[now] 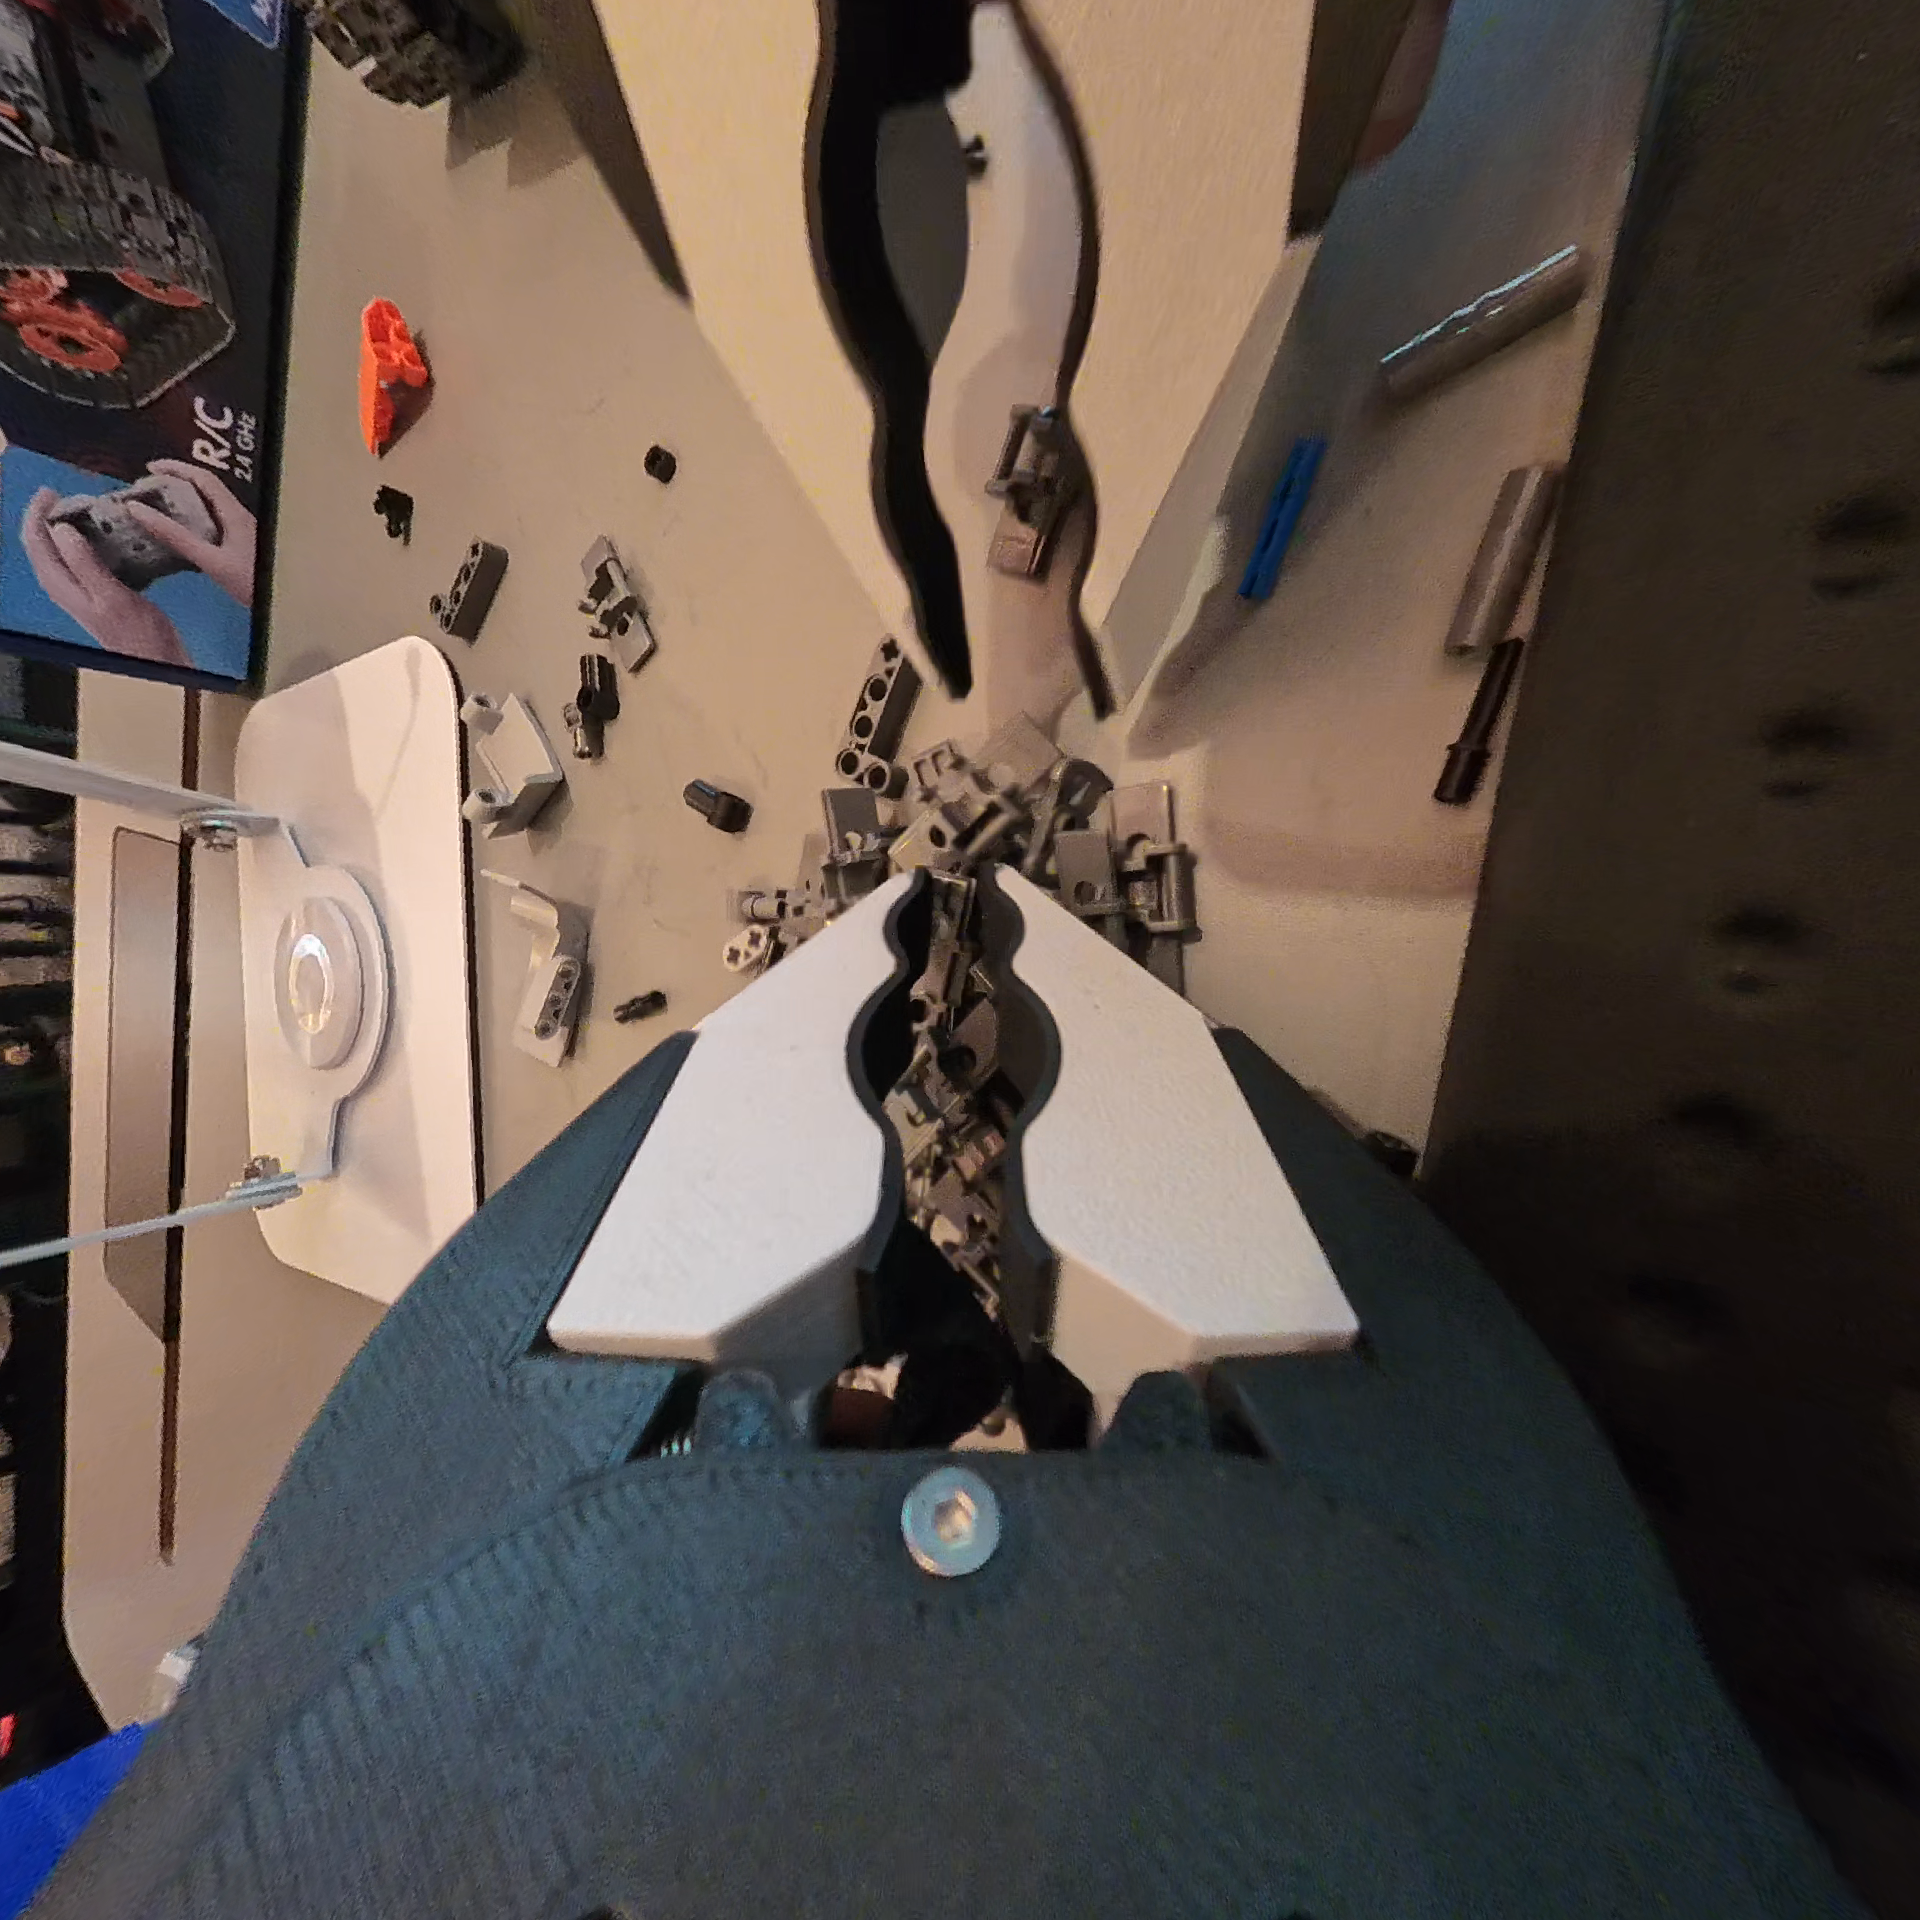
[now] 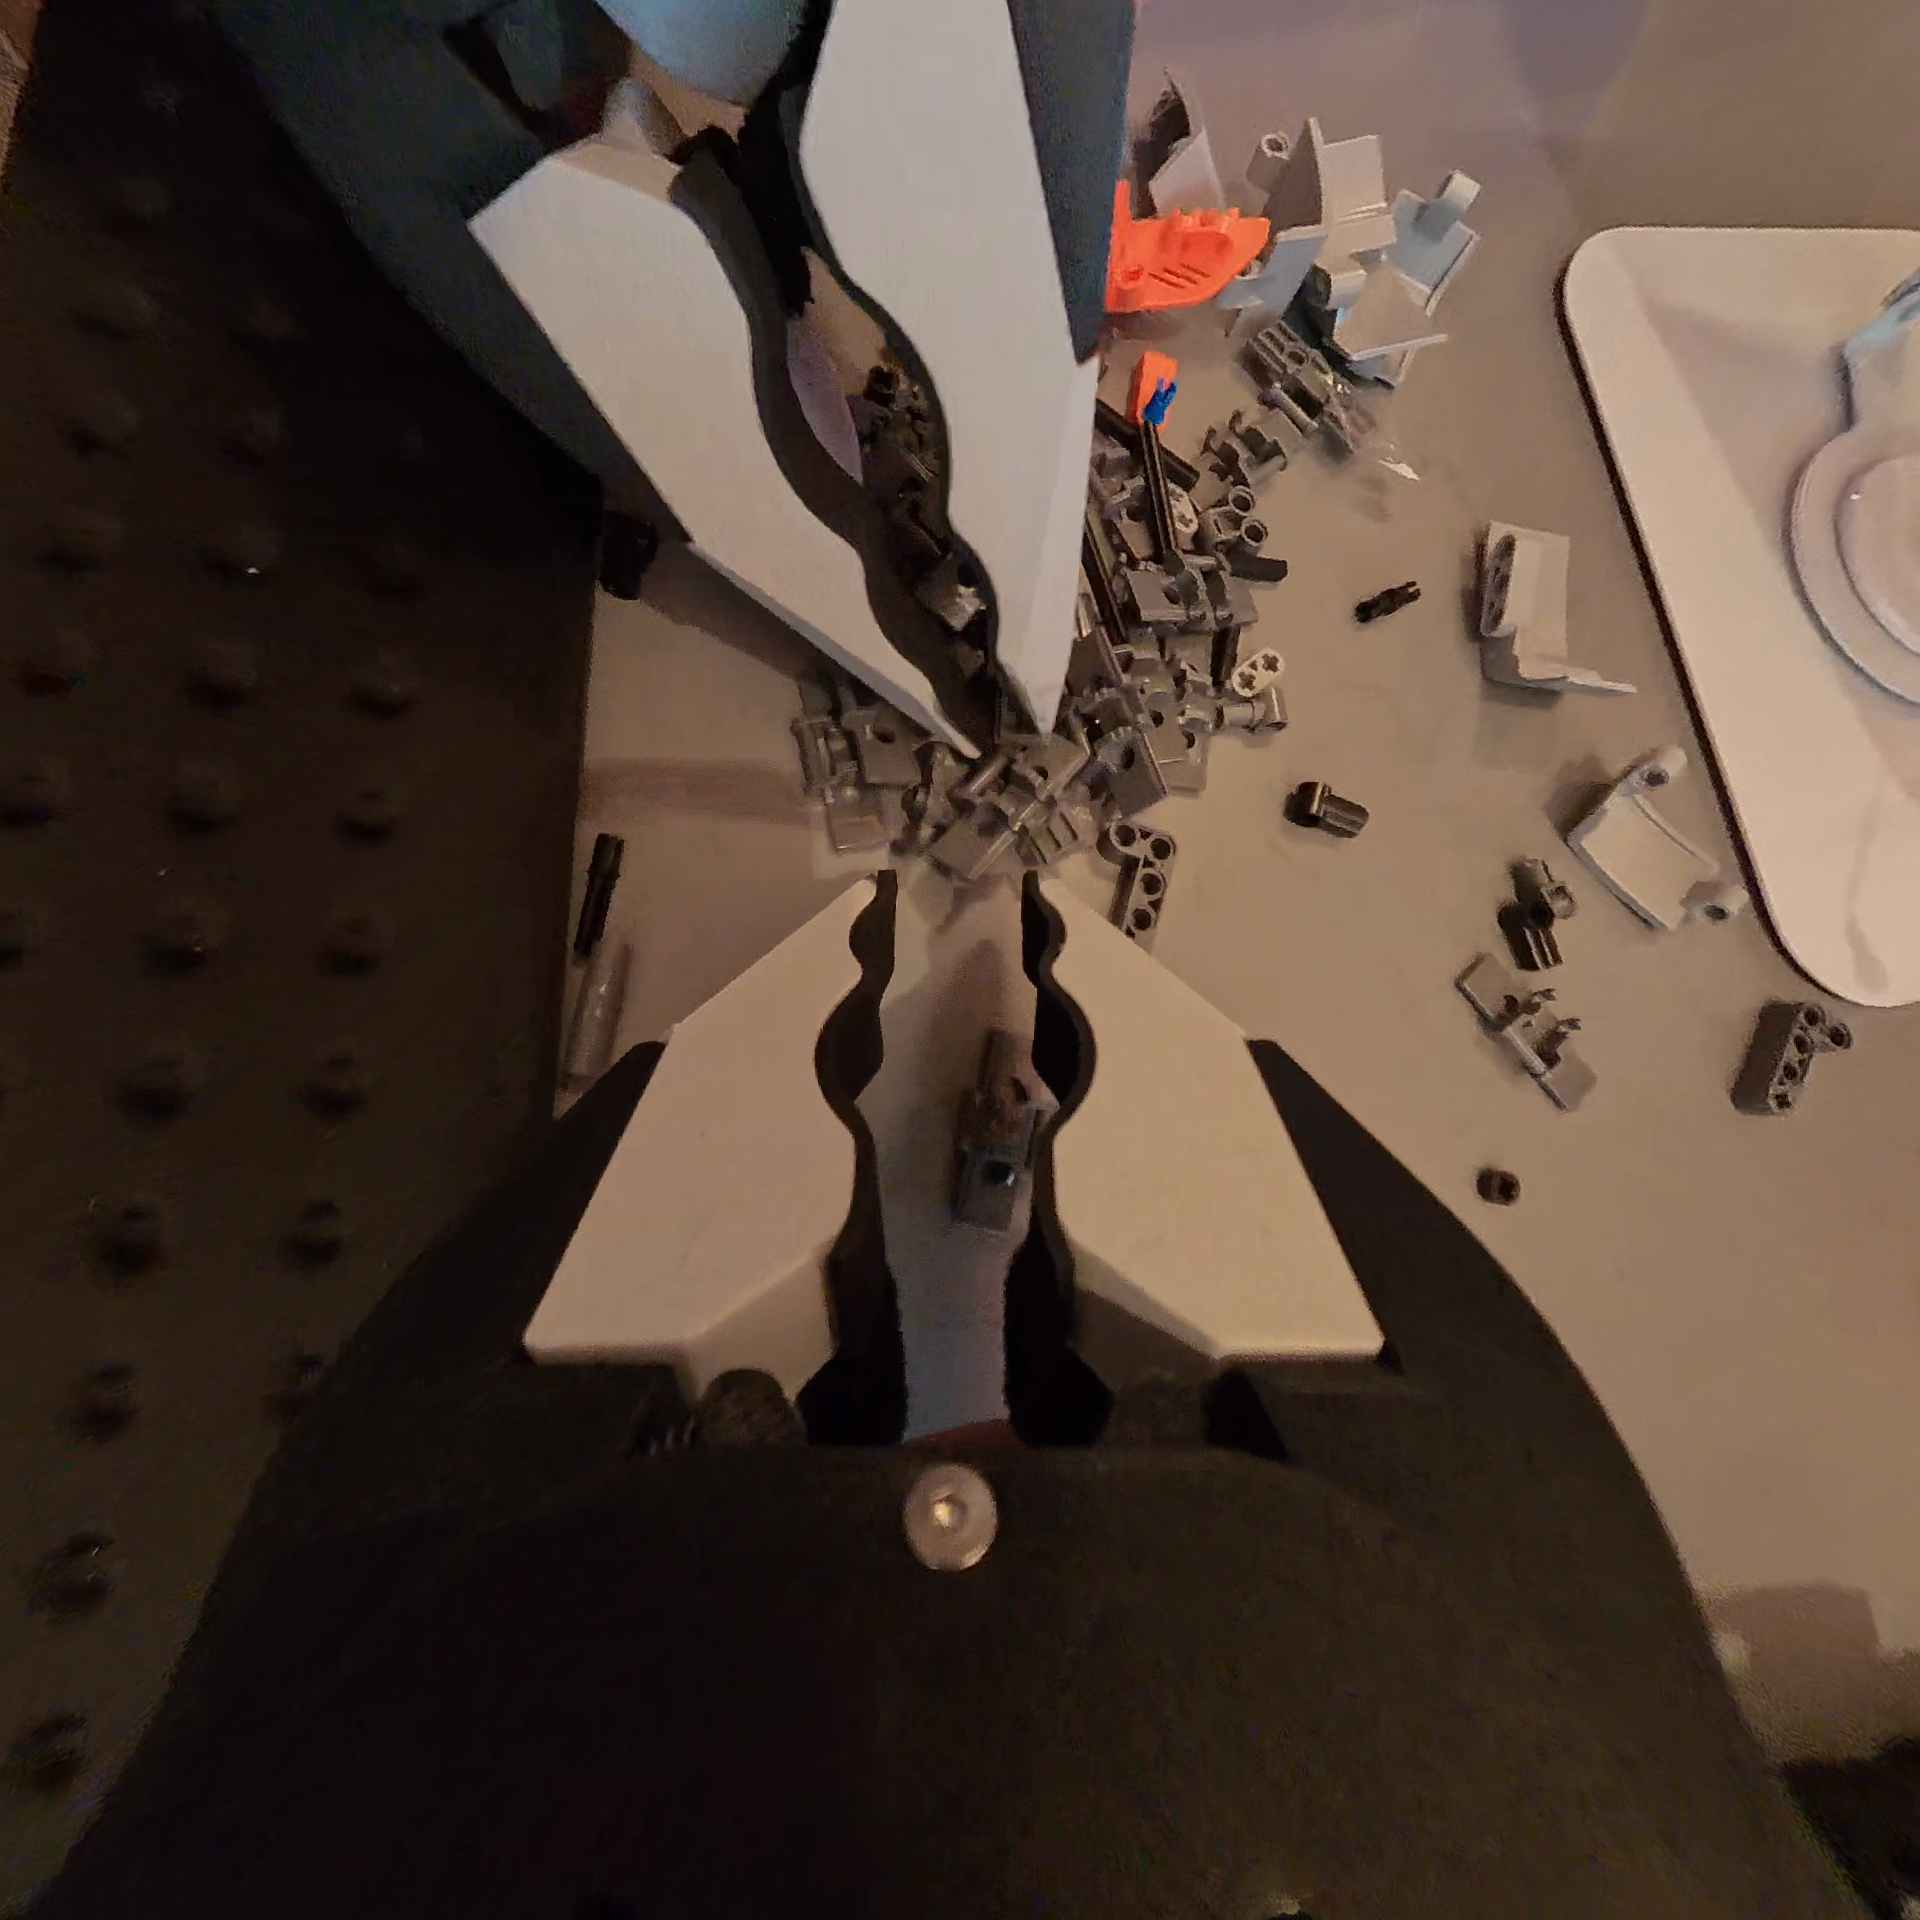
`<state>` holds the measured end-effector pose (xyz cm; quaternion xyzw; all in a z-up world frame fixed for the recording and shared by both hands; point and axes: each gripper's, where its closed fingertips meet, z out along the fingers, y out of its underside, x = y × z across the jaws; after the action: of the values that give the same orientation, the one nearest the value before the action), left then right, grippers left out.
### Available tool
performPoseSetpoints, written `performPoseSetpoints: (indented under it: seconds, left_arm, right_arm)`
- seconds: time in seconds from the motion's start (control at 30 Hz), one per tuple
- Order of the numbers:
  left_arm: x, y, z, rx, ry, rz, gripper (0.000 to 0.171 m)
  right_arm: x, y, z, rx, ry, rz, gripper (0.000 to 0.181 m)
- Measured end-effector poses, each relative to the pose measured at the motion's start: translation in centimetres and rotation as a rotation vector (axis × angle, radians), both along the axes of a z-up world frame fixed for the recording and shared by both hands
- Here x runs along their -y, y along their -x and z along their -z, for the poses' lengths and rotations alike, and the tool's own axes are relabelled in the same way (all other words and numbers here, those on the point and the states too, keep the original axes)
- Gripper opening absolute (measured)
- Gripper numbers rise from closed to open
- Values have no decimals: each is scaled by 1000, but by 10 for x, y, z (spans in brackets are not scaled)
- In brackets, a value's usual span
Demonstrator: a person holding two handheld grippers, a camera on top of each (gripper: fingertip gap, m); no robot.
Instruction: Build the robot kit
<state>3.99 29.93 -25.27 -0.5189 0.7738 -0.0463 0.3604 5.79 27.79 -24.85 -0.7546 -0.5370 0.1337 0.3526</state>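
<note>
On my far left lies a blue cardboard box printed with a tracked toy vehicle (image 1: 125, 312), and below it a white rounded plate with a clear round disc bolted on (image 1: 353, 956), both on the pale grey tabletop (image 1: 727, 468). Loose pieces lie scattered beside them: an orange plastic wedge piece (image 1: 390, 374) and a dark grey three-hole beam (image 1: 473, 589).

My left gripper (image 1: 954, 883) hangs with its white fingers nearly together, tips down in the heap of dark grey plastic building pieces (image 1: 997, 831); whether it has hold of one I cannot tell.

My right gripper (image 2: 954, 888) faces it from across the heap, fingers parted and holding nothing, with a small grey connector piece (image 2: 997, 1138) lying on the table between them.

On the right are a blue flat strip (image 1: 1283, 516) and a black studded mat (image 1: 1714, 935).
</note>
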Motion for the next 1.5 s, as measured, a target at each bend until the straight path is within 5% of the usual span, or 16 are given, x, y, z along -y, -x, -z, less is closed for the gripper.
performPoseSetpoints:
  seconds: [0.57,0.9,1.5]
  left_arm:
    - [0,-11,-1,44,-73,32,8]
    - [13,-30,-15,84,-60,65,12]
    - [11,-59,7,-32,-47,117,8]
  right_arm:
    - [-9,-8,-5,-94,72,60,6]
    - [-2,-58,-28,-213,111,161,0]
    - [27,-89,4,-270,374,216,0]
